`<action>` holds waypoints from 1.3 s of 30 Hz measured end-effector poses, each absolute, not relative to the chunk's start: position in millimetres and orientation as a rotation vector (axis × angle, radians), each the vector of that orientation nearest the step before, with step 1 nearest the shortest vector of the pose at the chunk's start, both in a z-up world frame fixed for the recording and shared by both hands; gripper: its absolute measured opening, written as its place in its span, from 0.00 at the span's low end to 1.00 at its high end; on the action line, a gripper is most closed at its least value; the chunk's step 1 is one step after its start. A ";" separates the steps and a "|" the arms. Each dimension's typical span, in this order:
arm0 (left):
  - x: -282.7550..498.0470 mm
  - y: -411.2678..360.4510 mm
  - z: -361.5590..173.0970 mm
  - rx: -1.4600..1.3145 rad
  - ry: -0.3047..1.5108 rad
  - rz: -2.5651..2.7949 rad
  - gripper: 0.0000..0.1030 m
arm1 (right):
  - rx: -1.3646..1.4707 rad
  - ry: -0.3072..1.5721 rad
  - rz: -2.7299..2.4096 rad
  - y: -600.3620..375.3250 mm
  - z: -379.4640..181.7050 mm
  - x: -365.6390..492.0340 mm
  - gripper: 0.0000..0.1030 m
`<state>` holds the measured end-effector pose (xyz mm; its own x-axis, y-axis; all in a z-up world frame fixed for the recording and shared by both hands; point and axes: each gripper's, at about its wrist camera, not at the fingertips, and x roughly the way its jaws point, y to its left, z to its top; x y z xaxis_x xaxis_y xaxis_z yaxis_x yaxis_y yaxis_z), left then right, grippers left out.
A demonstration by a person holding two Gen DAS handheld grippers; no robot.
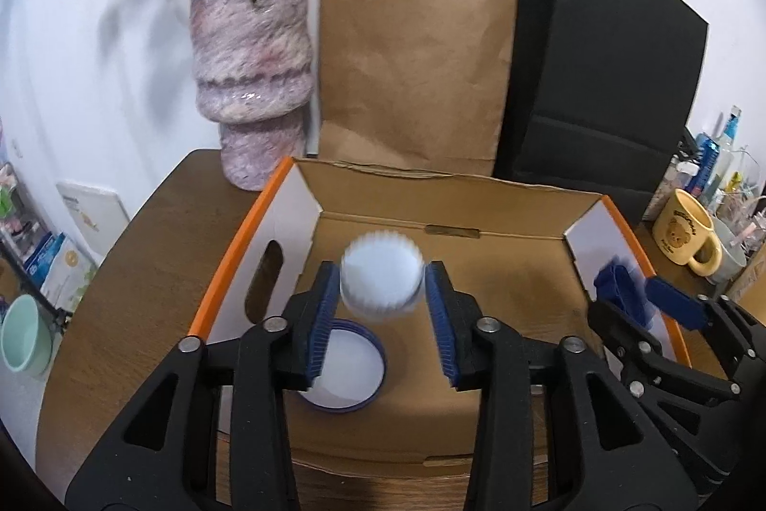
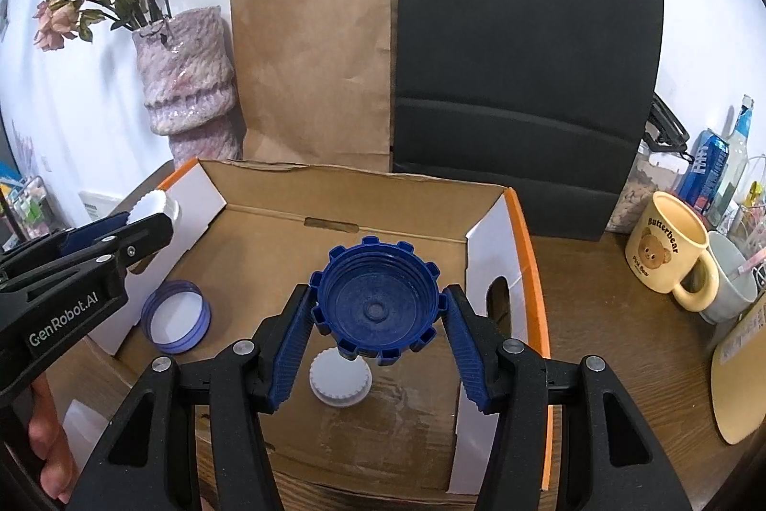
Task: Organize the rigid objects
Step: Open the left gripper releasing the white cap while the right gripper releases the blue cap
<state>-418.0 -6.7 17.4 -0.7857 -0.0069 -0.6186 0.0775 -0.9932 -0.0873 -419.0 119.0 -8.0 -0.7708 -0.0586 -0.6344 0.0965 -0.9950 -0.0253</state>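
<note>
My left gripper (image 1: 382,293) is shut on a white ribbed cap (image 1: 382,281) and holds it over the open cardboard box (image 1: 502,310). It also shows at the left of the right wrist view (image 2: 153,219). My right gripper (image 2: 378,322) is shut on a large blue notched cap (image 2: 378,300), open side facing me, above the box floor (image 2: 383,429). A blue-rimmed lid (image 1: 342,367) lies on the box floor, also seen in the right wrist view (image 2: 176,317). A small white ribbed cap (image 2: 340,377) lies below the blue cap.
A pink vase (image 1: 251,80), a brown paper bag (image 1: 411,61) and a black paper bag (image 1: 603,70) stand behind the box. A yellow bear mug (image 2: 670,252), a grey cup (image 2: 730,286), a can and bottles crowd the table's right side. A green bowl (image 1: 24,334) sits left.
</note>
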 end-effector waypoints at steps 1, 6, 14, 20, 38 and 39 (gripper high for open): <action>-417.8 -8.9 17.5 1.007 0.178 -2.916 0.56 | 1.036 0.086 -2.884 119.8 -8.6 -419.5 0.77; -413.9 -14.9 21.5 0.950 0.193 -2.896 1.00 | 1.047 0.072 -2.900 124.3 -8.0 -420.3 0.85; -413.4 -14.6 22.1 0.948 0.192 -2.889 1.00 | 1.041 0.072 -2.903 124.9 -6.6 -419.4 0.85; -413.4 -14.6 21.4 0.950 0.193 -2.887 1.00 | 1.038 0.078 -2.901 124.6 -6.5 -418.2 0.85; -408.6 -15.0 22.2 0.951 0.187 -2.890 1.00 | 1.028 0.106 -2.904 122.6 -5.2 -412.2 0.85; -407.6 -15.0 22.7 0.949 0.187 -2.891 1.00 | 1.027 0.107 -2.904 122.9 -5.0 -411.8 0.85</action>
<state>-407.6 -15.0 22.7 -0.8022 -0.0500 -0.5950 0.1261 -0.9882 -0.0870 -411.8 122.9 -5.0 -0.7765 -0.0326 -0.6293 0.0787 -0.9959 -0.0455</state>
